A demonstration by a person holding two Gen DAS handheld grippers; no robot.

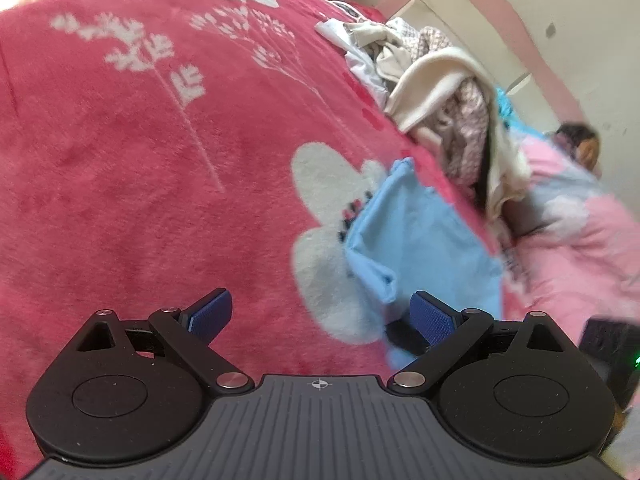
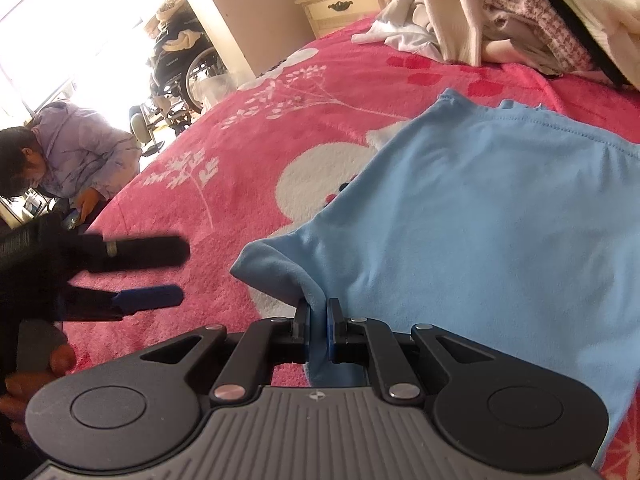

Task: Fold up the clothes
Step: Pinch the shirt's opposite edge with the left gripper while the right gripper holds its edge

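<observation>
A light blue garment (image 2: 472, 216) lies spread on the pink flowered blanket (image 2: 208, 208). My right gripper (image 2: 319, 316) is shut on a bunched fold at the garment's near edge. In the left wrist view the same blue garment (image 1: 416, 232) shows at the right, blurred. My left gripper (image 1: 322, 314) stands open above the blanket (image 1: 160, 160), and its right pad (image 1: 432, 316) sits close by the cloth's near fold without gripping it. From the right wrist view the left gripper (image 2: 160, 272) appears at the left, fingers apart, held by a hand.
A heap of unfolded clothes (image 1: 452, 120) in cream and patterned fabric lies at the far side of the bed, also as a clothes pile (image 2: 520, 20). A person (image 2: 76, 160) in a lilac jacket sits beside the bed. A cream nightstand (image 2: 344, 4) and a wheelchair (image 2: 184, 64) stand beyond.
</observation>
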